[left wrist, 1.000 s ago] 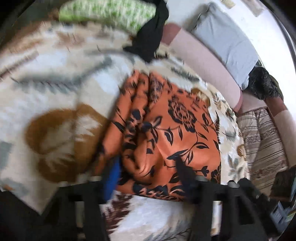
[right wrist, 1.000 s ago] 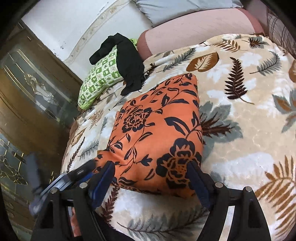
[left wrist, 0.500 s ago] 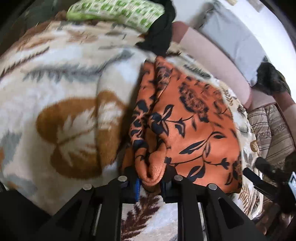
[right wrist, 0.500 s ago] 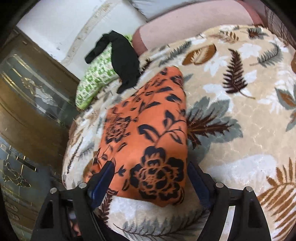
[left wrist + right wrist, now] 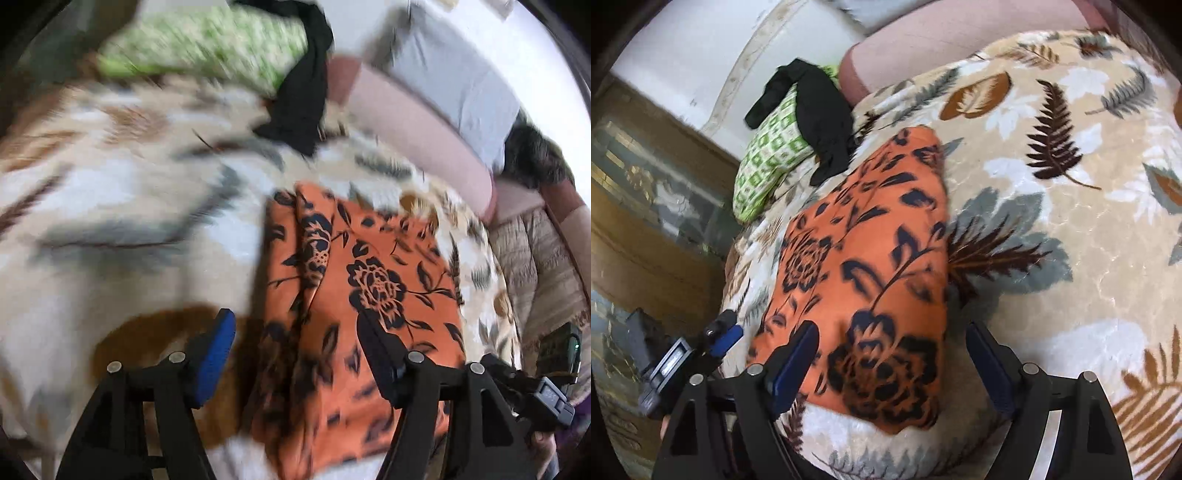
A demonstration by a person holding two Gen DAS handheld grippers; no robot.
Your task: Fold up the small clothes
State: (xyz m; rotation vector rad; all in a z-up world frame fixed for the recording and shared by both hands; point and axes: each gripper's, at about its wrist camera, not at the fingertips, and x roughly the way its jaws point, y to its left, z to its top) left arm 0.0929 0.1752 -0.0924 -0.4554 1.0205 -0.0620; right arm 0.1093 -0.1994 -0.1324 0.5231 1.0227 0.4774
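An orange garment with a black flower print (image 5: 354, 317) lies folded on the leaf-patterned blanket (image 5: 110, 206); it also shows in the right wrist view (image 5: 864, 280). My left gripper (image 5: 295, 332) is open and empty, its jaws wide apart over the garment's near left edge. My right gripper (image 5: 892, 347) is open and empty, its jaws straddling the garment's near end. The left gripper also shows at the lower left of the right wrist view (image 5: 716, 343). The left wrist view is blurred.
A black garment (image 5: 820, 122) is draped over a green patterned pillow (image 5: 768, 158) at the far end of the blanket. A pink bolster (image 5: 413, 122) and a grey pillow (image 5: 454, 74) lie behind. A wooden cabinet (image 5: 635, 206) stands at left.
My left gripper had closed on the garment's near edge half a second ago; now it is open and pulled back. The garment lies flatter. My right gripper stays open over it.
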